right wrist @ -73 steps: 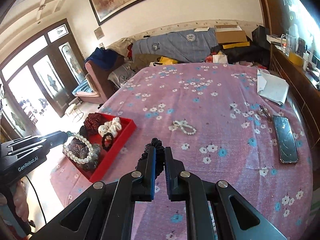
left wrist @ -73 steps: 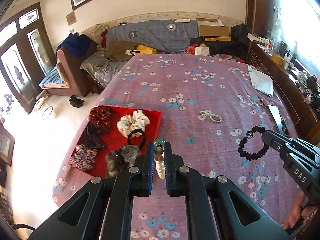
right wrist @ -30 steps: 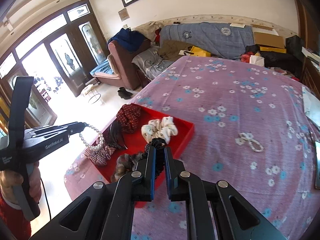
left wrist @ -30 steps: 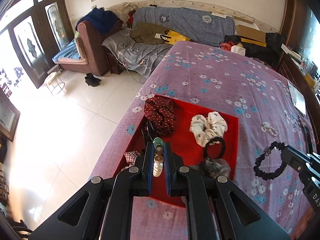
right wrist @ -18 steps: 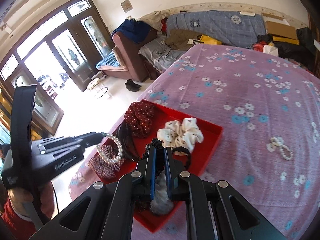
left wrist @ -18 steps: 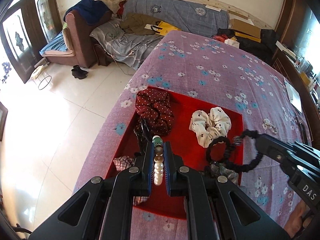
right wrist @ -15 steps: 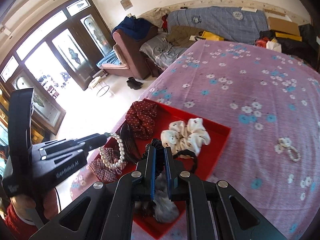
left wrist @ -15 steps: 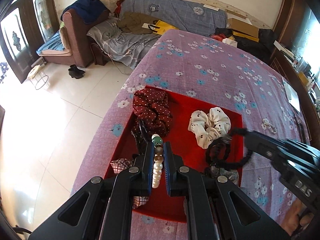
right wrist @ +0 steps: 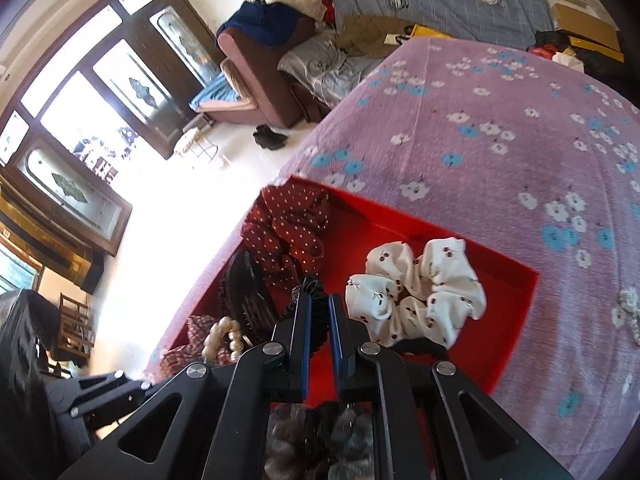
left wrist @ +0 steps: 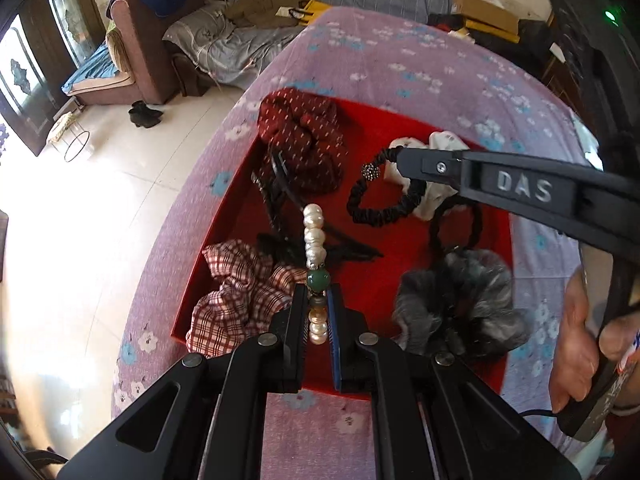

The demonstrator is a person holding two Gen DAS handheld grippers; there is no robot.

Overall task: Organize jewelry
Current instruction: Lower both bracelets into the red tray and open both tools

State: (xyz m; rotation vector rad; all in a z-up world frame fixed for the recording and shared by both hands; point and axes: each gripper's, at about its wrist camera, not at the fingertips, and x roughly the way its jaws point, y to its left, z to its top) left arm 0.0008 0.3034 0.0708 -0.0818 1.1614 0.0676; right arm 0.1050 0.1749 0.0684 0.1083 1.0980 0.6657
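Right now the left gripper (left wrist: 317, 294) hangs over the red tray (left wrist: 384, 120), its jaws pinching a pearl bracelet (left wrist: 314, 236) by the beads just behind the green one; the rest of the strand stands out toward twelve o'clock above the tray floor. From three o'clock in the left wrist view the right gripper (left wrist: 404, 160) reaches in, its jaws pinching a black beaded hair tie (left wrist: 384, 214) whose loop dangles over the middle of the tray, with its small sparkly bead at the top of the loop.

Inside the tray lie a dark red dotted scrunchie (left wrist: 304, 140) at eleven o'clock, a white cherry-print scrunchie (right wrist: 416, 292) at one o'clock partly behind the right gripper, a plaid scrunchie (left wrist: 236, 292) at eight o'clock, a black hair clip (left wrist: 280, 196) between the red and plaid ones, a plain black hair band (left wrist: 456, 224) and a grey furry scrunchie (left wrist: 460, 308) at four o'clock. In the right wrist view the hair tie shows as a dark bunch between the fingertips, and the pearls sit at eight o'clock above the plaid scrunchie.

The tray rests near the edge of a desk covered with a purple flowered cloth (right wrist: 500, 128). Another pearl piece (right wrist: 628, 312) lies on the cloth at three o'clock, well apart from the tray. A hand (left wrist: 576, 340) grips the right gripper's handle.
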